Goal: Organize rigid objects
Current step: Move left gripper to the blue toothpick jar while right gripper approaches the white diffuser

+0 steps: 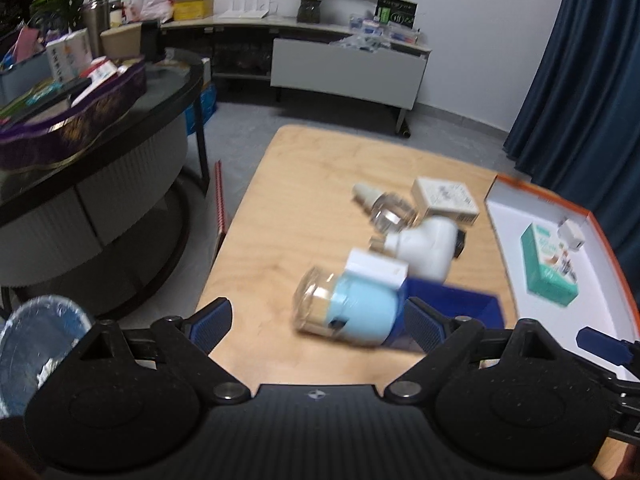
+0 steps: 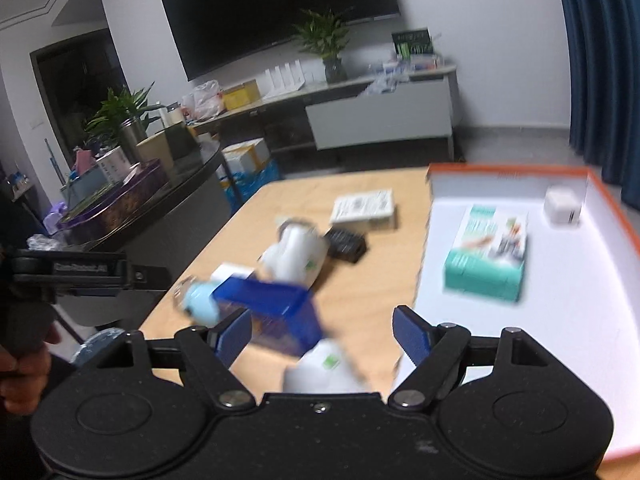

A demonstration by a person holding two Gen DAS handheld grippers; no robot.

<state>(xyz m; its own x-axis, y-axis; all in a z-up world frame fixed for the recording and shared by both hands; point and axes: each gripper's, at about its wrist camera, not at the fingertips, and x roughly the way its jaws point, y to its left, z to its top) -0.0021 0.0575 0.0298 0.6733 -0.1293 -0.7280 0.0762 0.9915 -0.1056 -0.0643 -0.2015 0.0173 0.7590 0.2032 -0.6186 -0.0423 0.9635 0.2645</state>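
Bottles: light-blue bottle [image 1: 352, 312] lies between wide-open, empty left gripper [image 1: 318, 320] jaws, untouched; blue box [image 1: 452, 312] touching beside. Wooden table [image 1: 288, 208] bare toward far-left edge. Orange-rimmed tray [image 2: 600, 208] holds teal box [image 2: 486, 254], much floor free. Right gripper [image 2: 322, 334] wide open, empty.

The wooden table [image 1: 288, 208] carried a light-blue device [image 1: 352, 312] lying just ahead of the left claw [image 1: 318, 320], a blue box [image 1: 452, 308] touching it, and an orange-rimmed tray [image 2: 612, 216] beyond the right claw [image 2: 322, 332].
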